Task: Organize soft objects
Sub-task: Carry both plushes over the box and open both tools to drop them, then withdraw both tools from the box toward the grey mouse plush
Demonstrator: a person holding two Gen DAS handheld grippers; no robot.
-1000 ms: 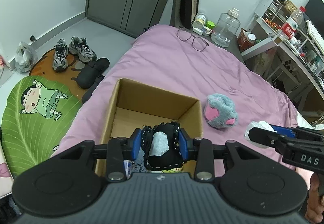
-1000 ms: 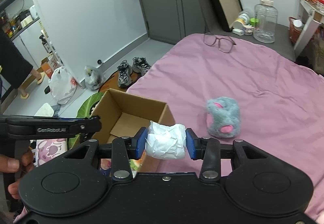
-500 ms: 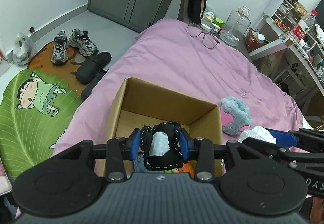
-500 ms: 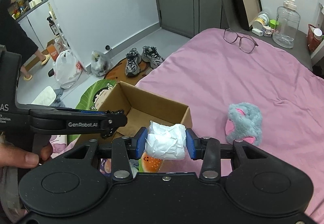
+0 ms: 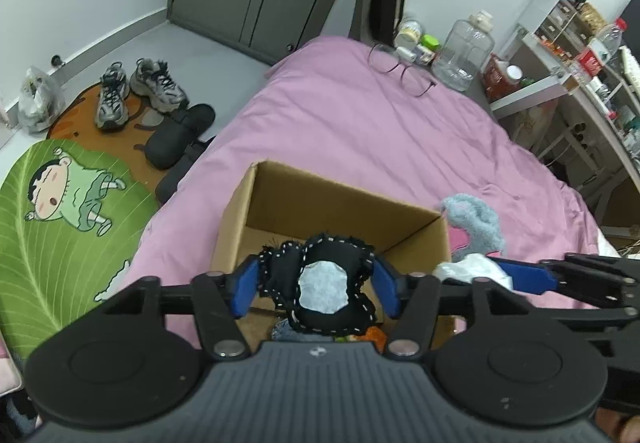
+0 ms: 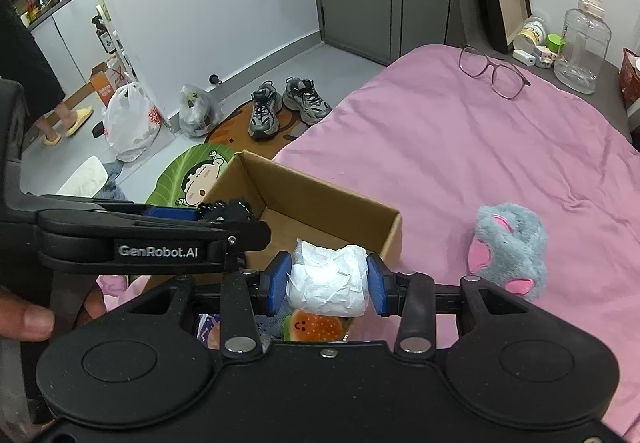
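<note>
My left tool (image 5: 316, 285) hangs over the open cardboard box (image 5: 340, 203), which sits on the pink bed (image 5: 360, 131) close to its floor-side edge. Its jaws have just been opening: the blue pads now stand a little off the black stitched plush (image 5: 320, 283) with the pale patch, which is between them above the box's inside; I cannot tell whether either pad still touches it. Under it, inside the box, I can make out bits of other soft things.

My right tool (image 6: 328, 283) is clamped on a white crumpled bundle (image 6: 328, 279), both blue pads pressed against its sides. It hovers at the box's near right corner, above a soft toy printed like a smiling burger (image 6: 316, 325) that lies in the box. From the right wrist view my left tool crosses in from the left, its tip over the box with the black plush at its end, and my left hand (image 6: 28, 319) shows at the left edge.

A grey and pink fluffy plush (image 6: 510, 247) lies on the bed just beside the box's right wall. A pair of glasses (image 6: 492, 71) rests near the bed's far edge, well apart from the box.
</note>
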